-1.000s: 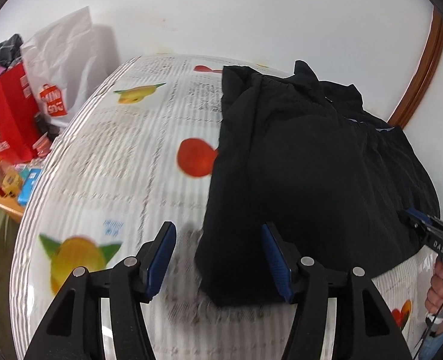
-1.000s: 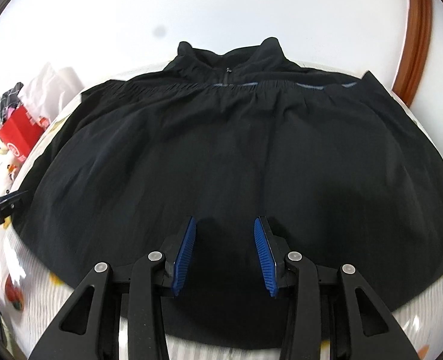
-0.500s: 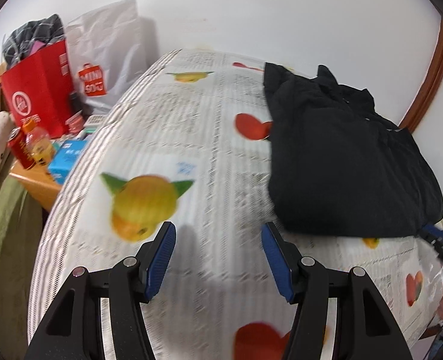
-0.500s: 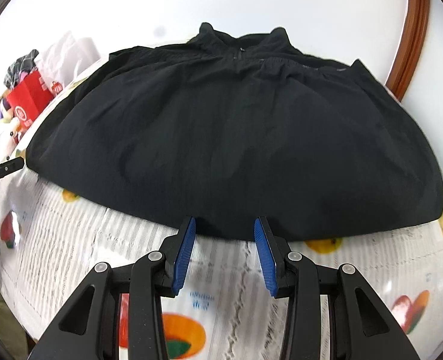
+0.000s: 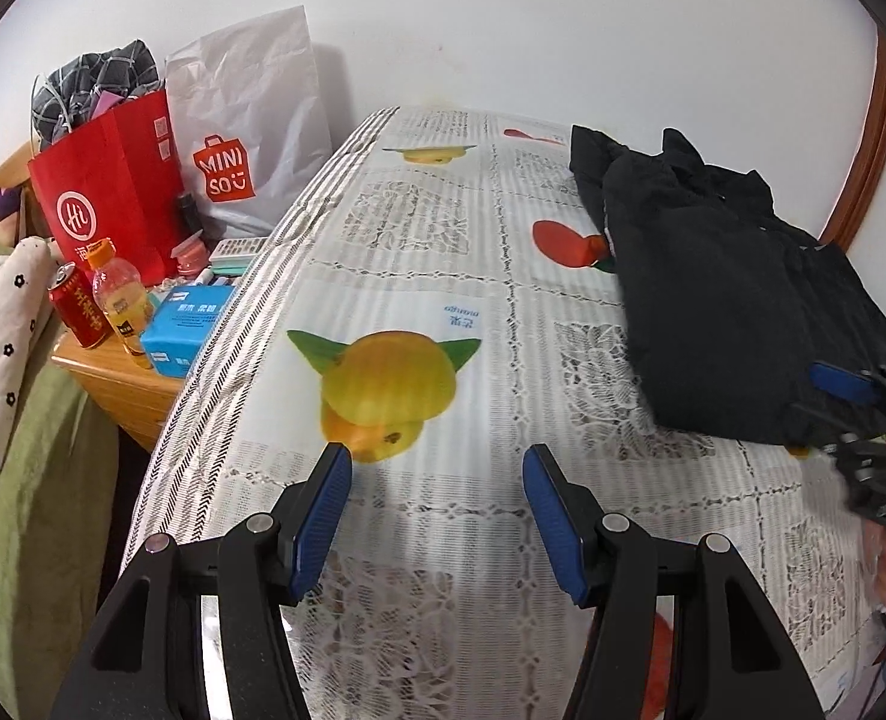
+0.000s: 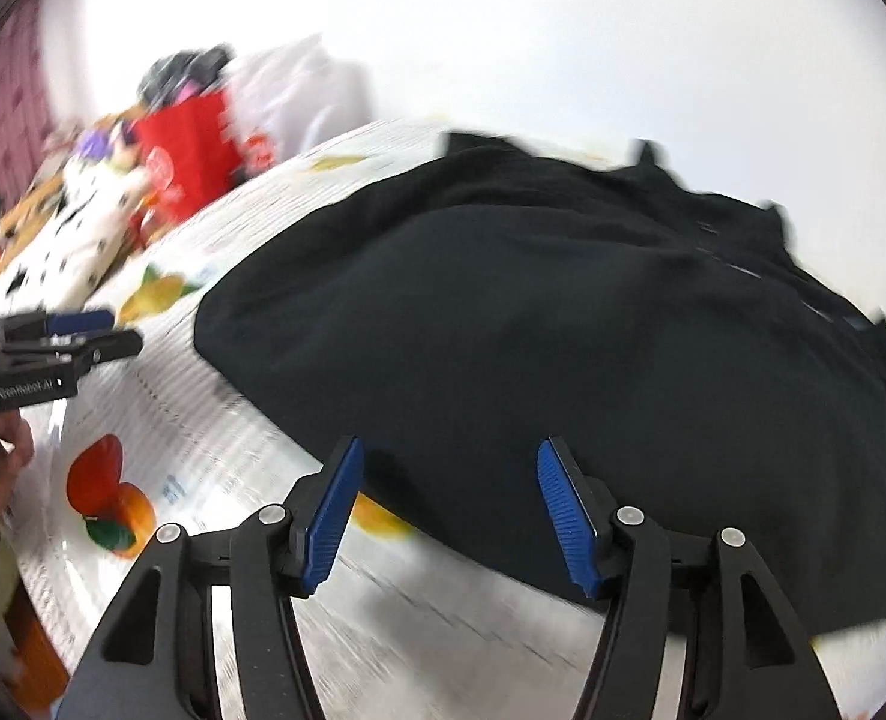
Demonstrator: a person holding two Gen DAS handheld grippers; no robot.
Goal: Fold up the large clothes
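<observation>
At the bottom of the left wrist view, your left gripper (image 5: 437, 510) hung released, its 2 blue pads apart over the fruit-printed tablecloth (image 5: 419, 276) with nothing between them. Your right gripper (image 6: 446, 507) was opening, jaws empty, just above the near hem of the black jacket (image 6: 563, 324), the pads not touching it. The jacket lay folded across the right half of the table, collar toward the wall. At upper left stood a red shopping bag (image 5: 113, 180) and a white Miniso bag (image 5: 251, 132).
</observation>
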